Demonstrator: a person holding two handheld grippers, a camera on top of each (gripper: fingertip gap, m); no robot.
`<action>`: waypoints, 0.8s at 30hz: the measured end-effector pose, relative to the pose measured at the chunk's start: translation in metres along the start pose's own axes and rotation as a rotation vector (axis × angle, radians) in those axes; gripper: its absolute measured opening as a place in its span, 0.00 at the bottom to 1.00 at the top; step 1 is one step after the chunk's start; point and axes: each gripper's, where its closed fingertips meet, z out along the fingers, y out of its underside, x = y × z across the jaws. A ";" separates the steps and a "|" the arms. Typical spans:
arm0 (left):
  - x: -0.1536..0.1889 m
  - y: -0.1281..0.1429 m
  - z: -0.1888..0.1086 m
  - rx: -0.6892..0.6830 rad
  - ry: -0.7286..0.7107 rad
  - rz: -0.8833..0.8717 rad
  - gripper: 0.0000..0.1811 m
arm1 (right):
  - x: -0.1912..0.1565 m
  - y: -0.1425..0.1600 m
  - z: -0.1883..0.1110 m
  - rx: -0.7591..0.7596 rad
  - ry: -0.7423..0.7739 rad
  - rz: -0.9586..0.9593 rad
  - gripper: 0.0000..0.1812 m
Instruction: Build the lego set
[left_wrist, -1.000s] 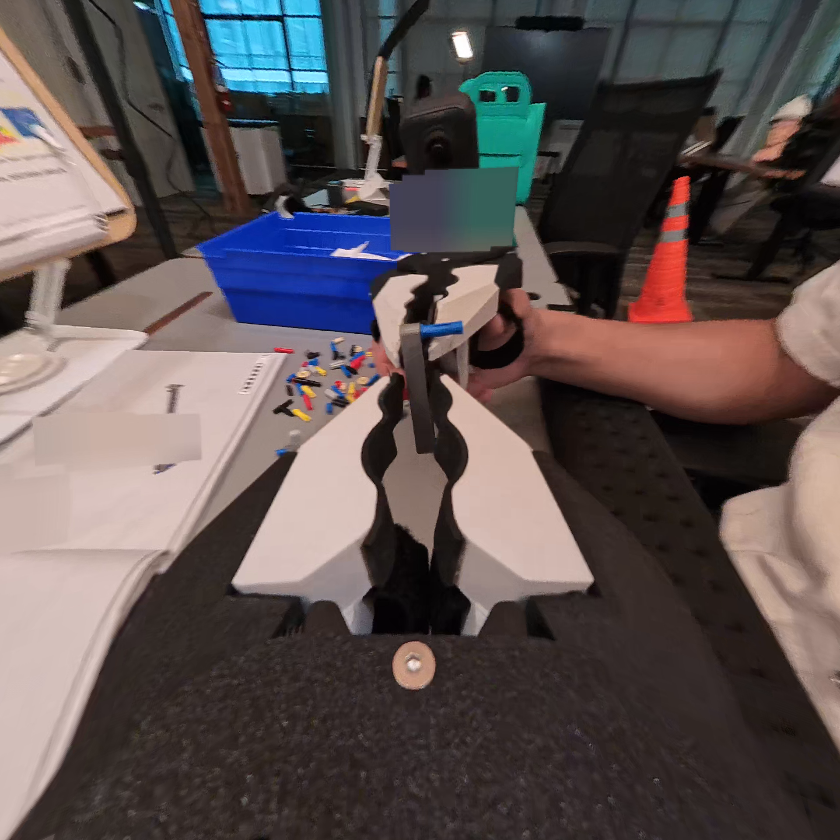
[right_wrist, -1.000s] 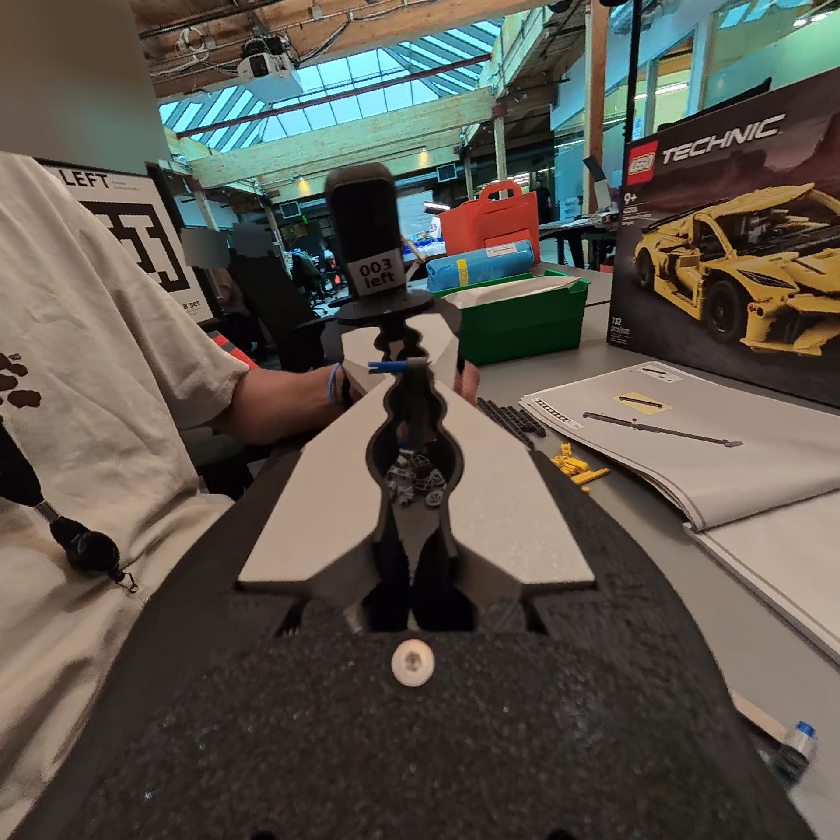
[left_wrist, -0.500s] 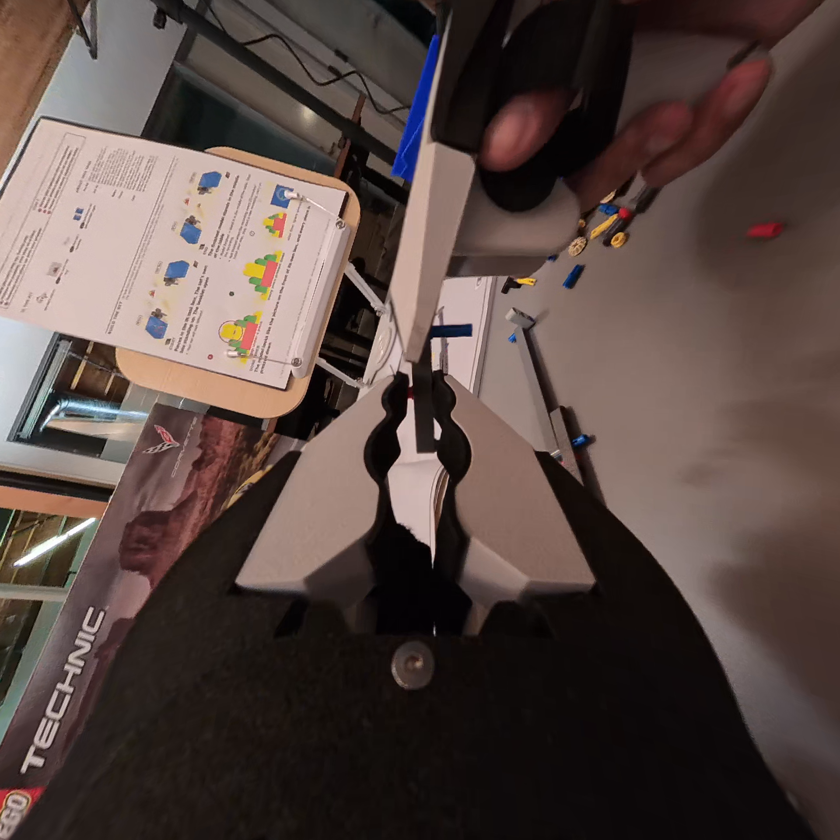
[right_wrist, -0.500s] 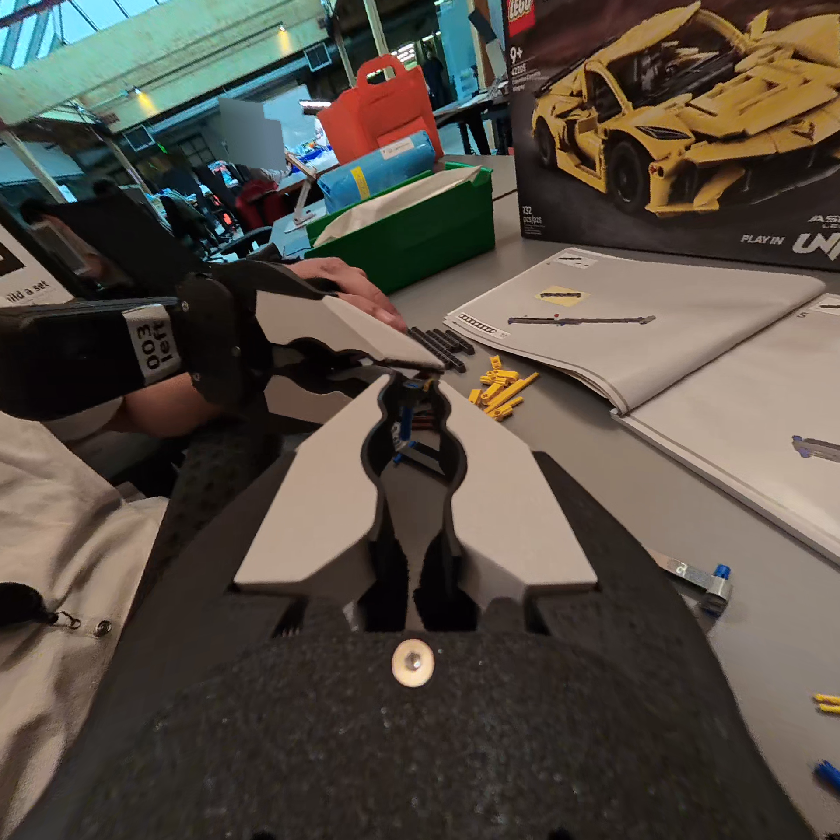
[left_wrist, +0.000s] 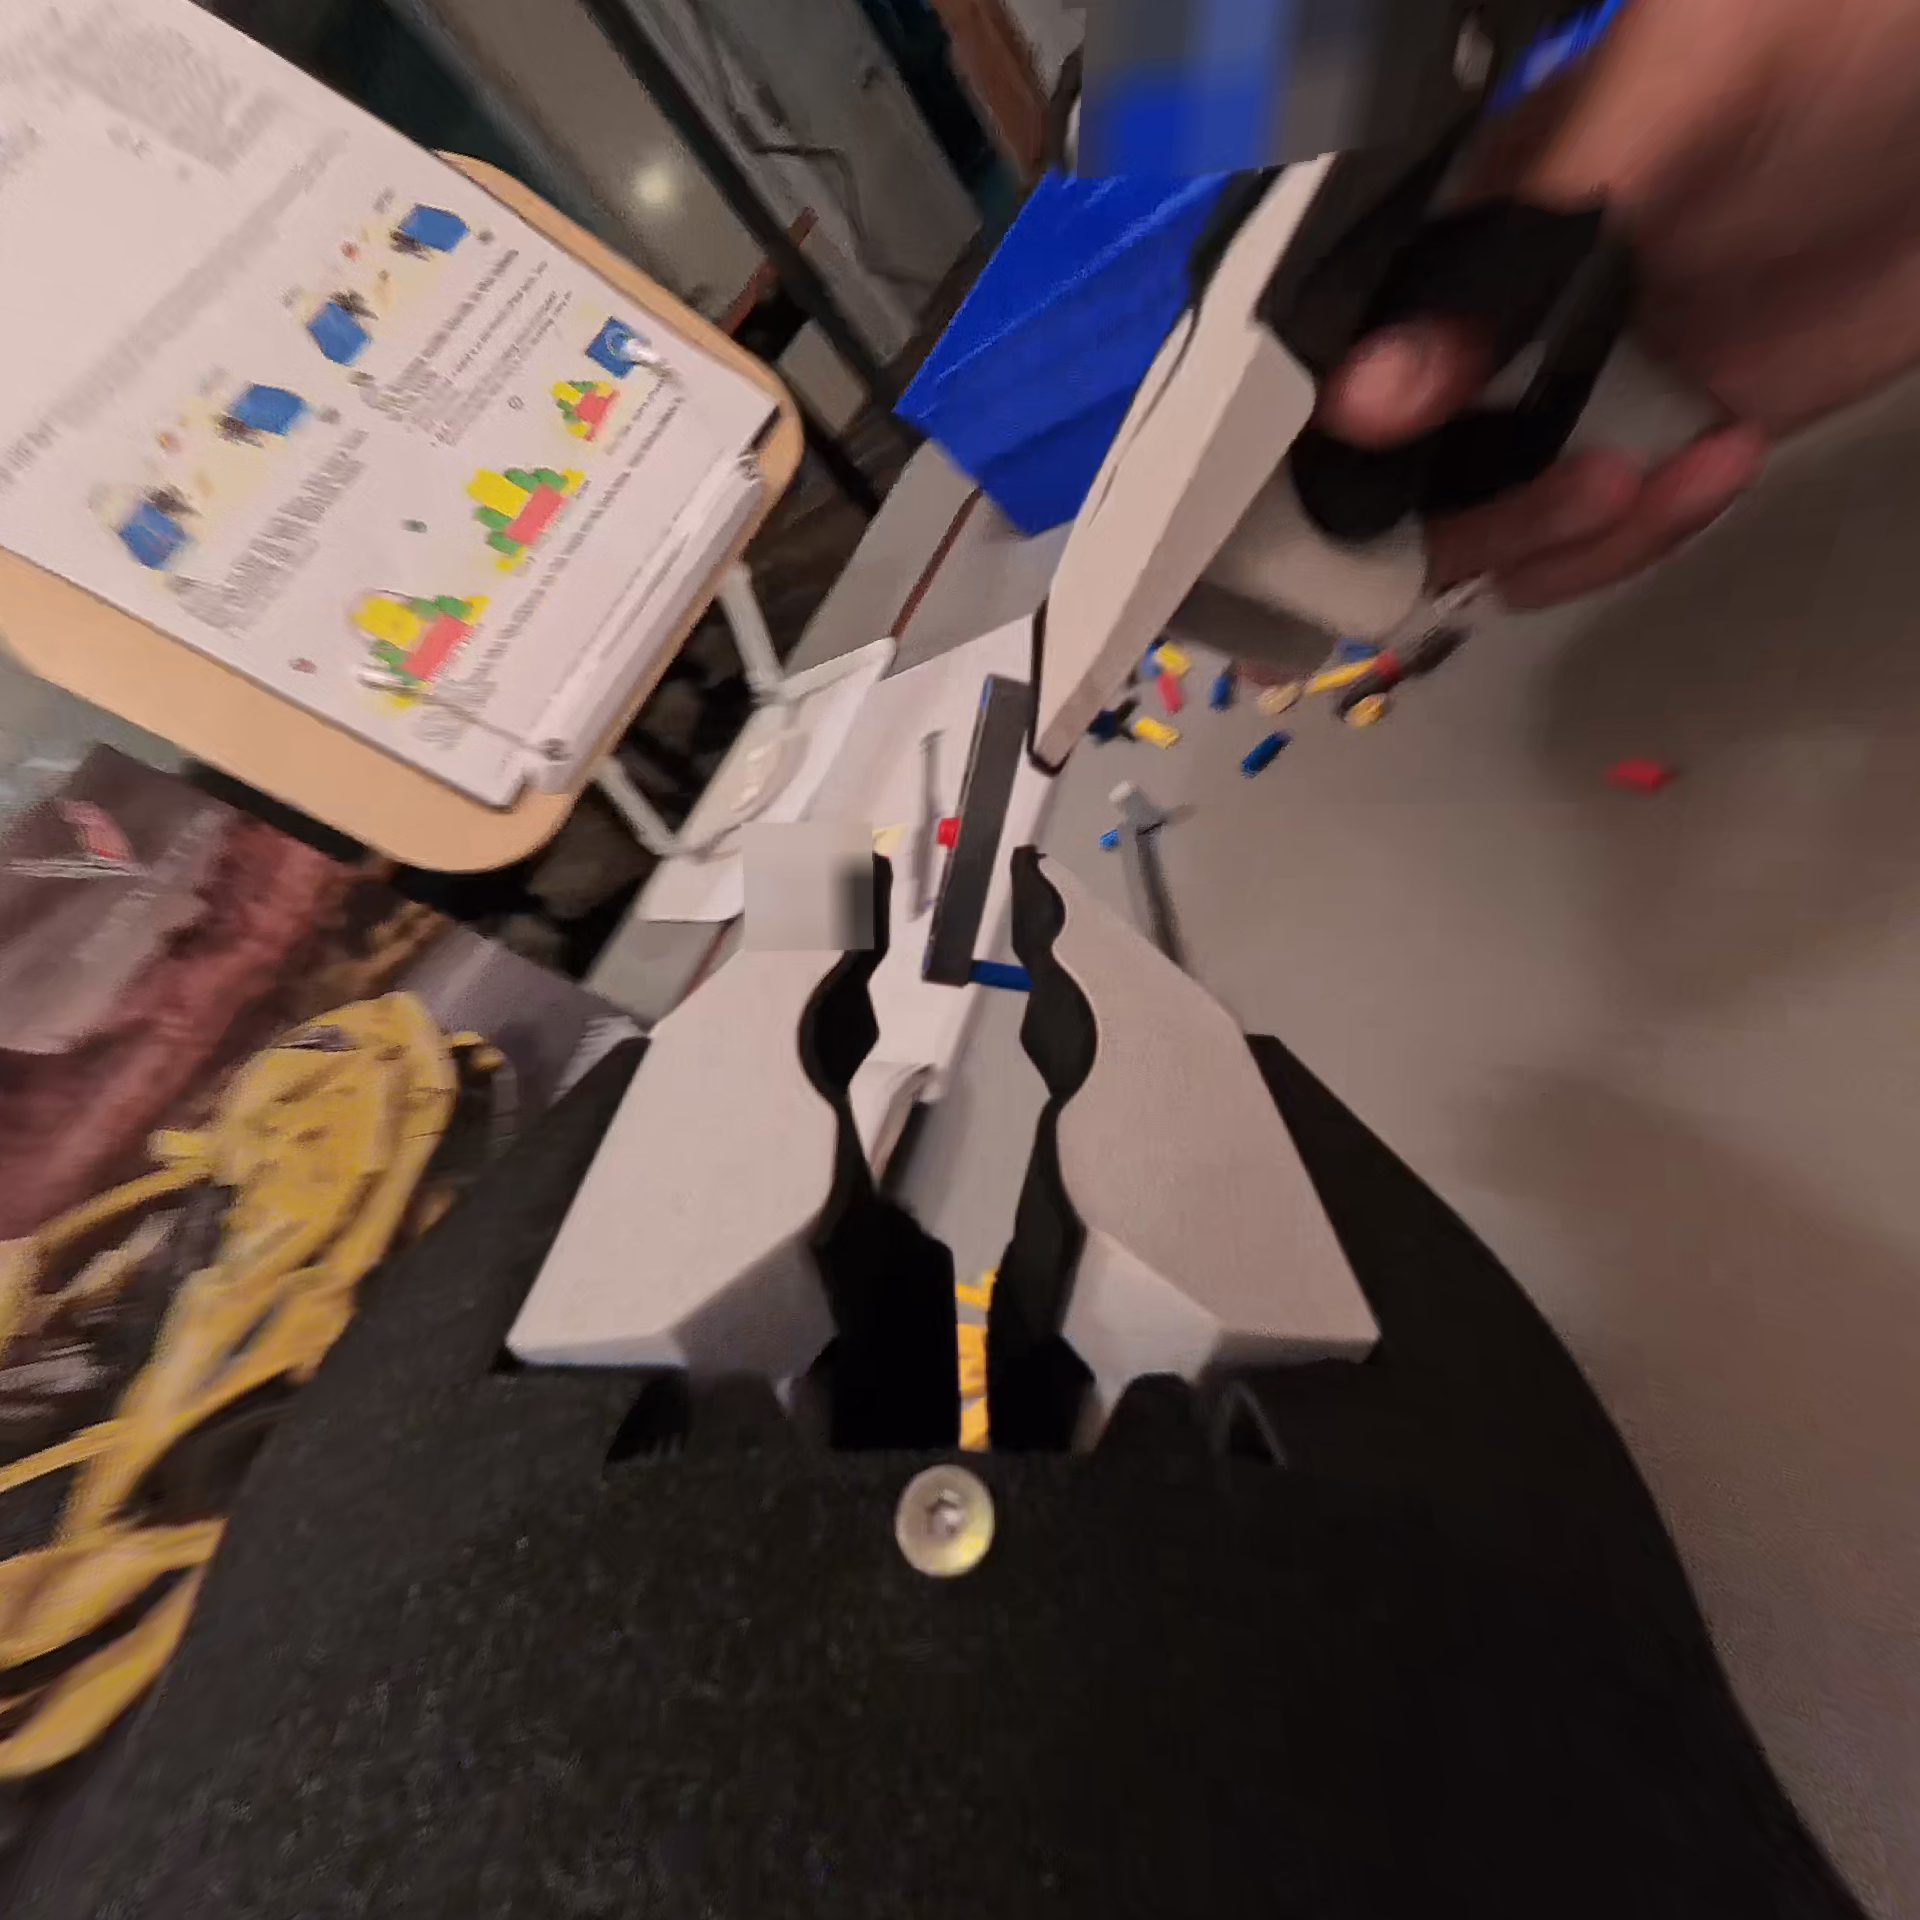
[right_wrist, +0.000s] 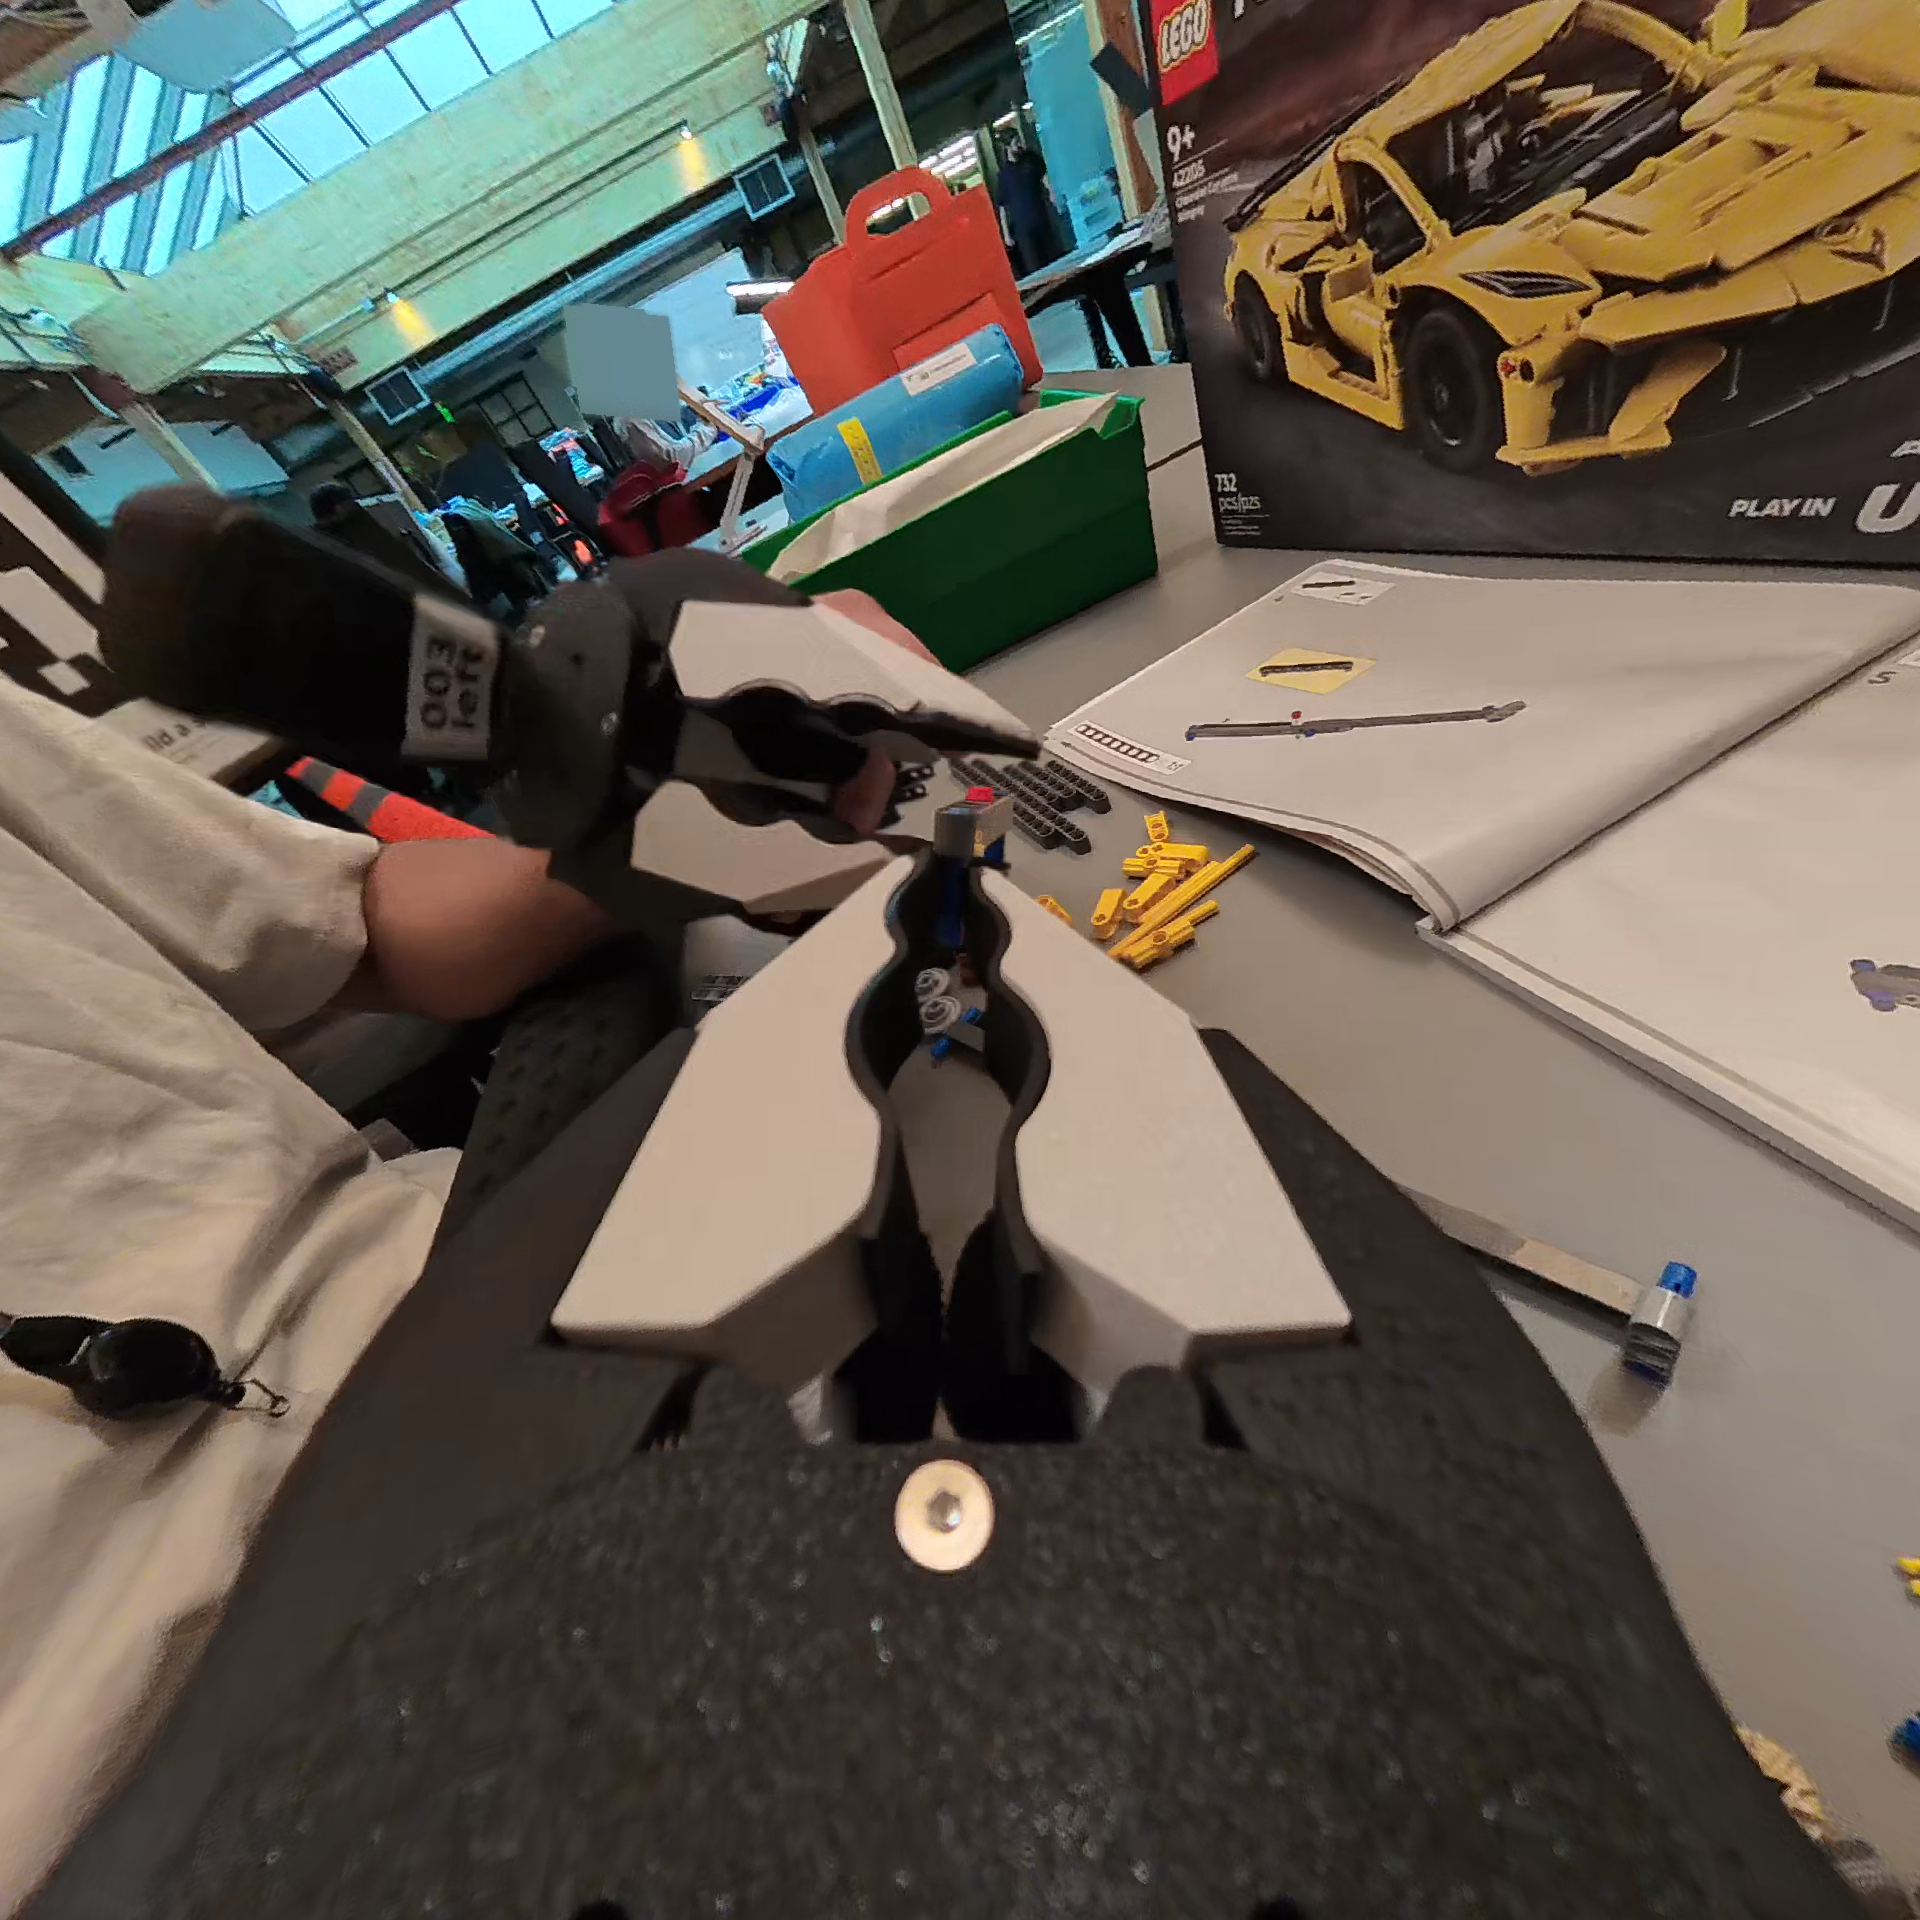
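A dark grey beam (left_wrist: 971, 831) with a red pin (left_wrist: 948, 832) and a blue pin (left_wrist: 1000, 975) is held by my right gripper (left_wrist: 1044, 740), which comes down from the upper right. My left gripper (left_wrist: 956, 862) is open, its jaws apart on either side of the beam's lower end, not pressing it. In the right wrist view my right gripper (right_wrist: 951, 868) is shut on the beam (right_wrist: 971, 831), seen end-on. The left gripper (right_wrist: 961, 795) reaches in from the left, open around the beam's far end.
An open booklet (right_wrist: 1455, 748) and the set's box (right_wrist: 1558, 260) lie to the right, with a green bin (right_wrist: 997, 530) behind. Yellow pieces (right_wrist: 1164, 883) and black beams (right_wrist: 1029, 790) are just ahead. Loose pieces (left_wrist: 1247, 707), a blue bin (left_wrist: 1049, 343) and an instruction stand (left_wrist: 364, 416) are also nearby. Left and right tips are no more than a few centimetres apart.
My left gripper has opened and let go of the beam, which stays in my right gripper. Both grippers have tipped down toward the table.
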 end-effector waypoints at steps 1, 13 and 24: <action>0.005 -0.004 -0.002 0.035 0.075 -0.080 0.11 | -0.002 0.000 -0.001 -0.001 -0.013 -0.001 0.02; 0.053 -0.036 -0.058 0.226 0.980 -0.766 0.16 | -0.062 0.023 -0.006 -0.081 -0.278 -0.341 0.02; 0.080 -0.060 -0.105 0.308 1.575 -0.994 0.07 | -0.111 0.042 -0.010 -0.164 -0.566 -0.255 0.02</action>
